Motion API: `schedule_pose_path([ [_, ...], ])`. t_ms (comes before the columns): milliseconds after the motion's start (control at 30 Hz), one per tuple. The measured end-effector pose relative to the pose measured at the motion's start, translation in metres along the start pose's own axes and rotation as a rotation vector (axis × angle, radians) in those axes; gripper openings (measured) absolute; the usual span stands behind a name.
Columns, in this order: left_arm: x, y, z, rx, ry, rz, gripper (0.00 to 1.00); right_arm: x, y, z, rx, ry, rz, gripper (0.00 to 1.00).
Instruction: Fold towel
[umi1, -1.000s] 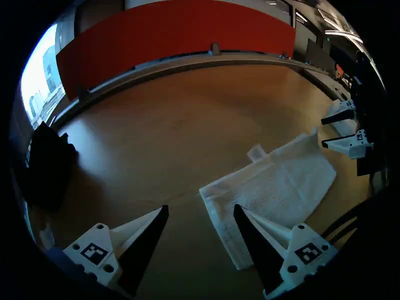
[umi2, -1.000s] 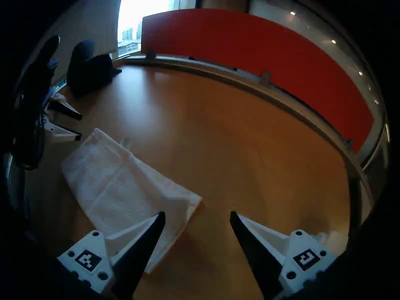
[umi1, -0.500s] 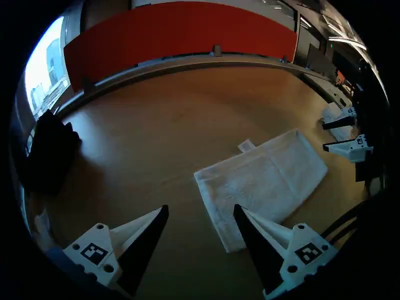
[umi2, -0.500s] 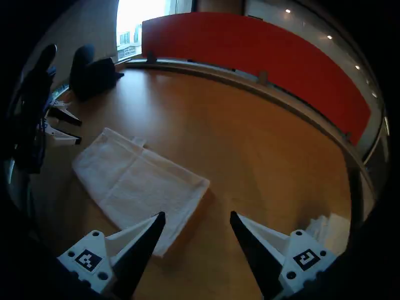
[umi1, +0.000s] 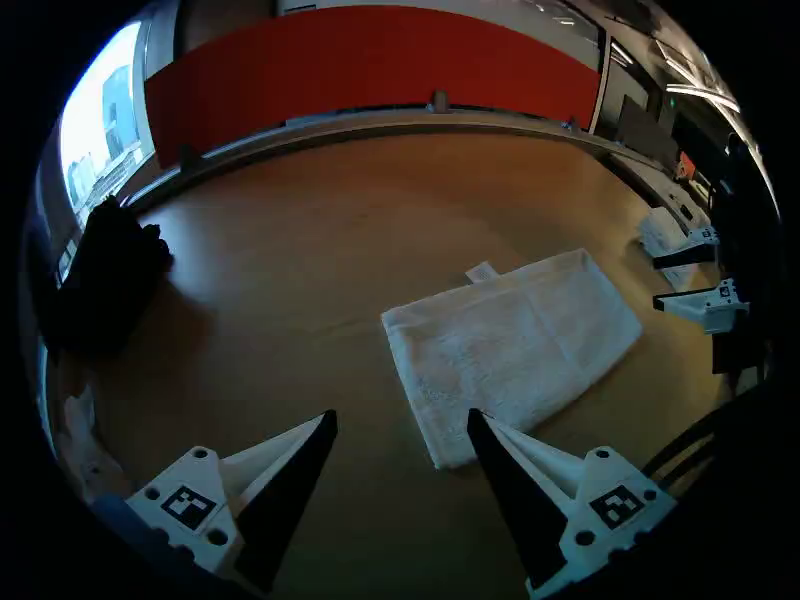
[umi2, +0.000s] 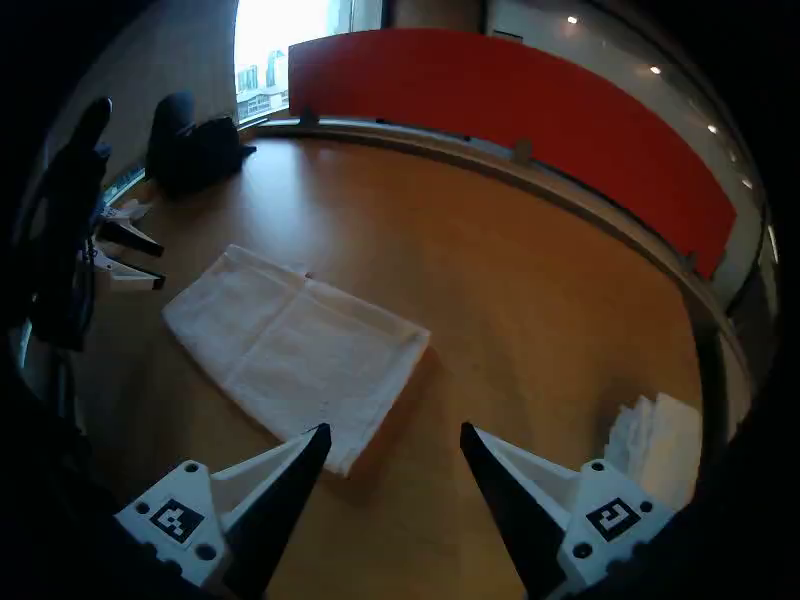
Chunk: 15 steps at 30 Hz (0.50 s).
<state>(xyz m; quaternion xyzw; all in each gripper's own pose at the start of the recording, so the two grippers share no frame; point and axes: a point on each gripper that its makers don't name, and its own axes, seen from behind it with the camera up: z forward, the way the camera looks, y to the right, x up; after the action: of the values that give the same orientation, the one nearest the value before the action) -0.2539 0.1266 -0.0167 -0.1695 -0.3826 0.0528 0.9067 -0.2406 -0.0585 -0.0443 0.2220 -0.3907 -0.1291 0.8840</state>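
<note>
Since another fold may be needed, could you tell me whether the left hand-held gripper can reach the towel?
Probably yes: the left hand-held gripper is open, and the towel lies flat on the table just ahead of it, nothing between.

I count one towel (umi1: 510, 345) on one tabletop (umi1: 300, 250), two tools, my left tool (umi1: 400, 413) and my right tool (umi2: 394, 428), one pile of white cloths (umi2: 660, 440), and one dark bag (umi1: 105, 275).

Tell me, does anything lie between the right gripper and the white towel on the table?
Nothing visible does. The open right gripper points toward the towel, whose near corner lies flat on the wooden table right by its fingertips.
</note>
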Motion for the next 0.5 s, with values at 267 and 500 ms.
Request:
schedule_pose_path([
  [267, -0.003, -0.004, -0.007, 0.022, 0.011, -0.026, 0.97, -0.005, -0.002, -0.002, 0.025, -0.002, -0.026, 1.00],
  [500, -0.011, -0.009, -0.019, 0.050, 0.022, -0.064, 0.97, -0.004, -0.008, -0.001, 0.064, -0.004, -0.056, 1.00],
])
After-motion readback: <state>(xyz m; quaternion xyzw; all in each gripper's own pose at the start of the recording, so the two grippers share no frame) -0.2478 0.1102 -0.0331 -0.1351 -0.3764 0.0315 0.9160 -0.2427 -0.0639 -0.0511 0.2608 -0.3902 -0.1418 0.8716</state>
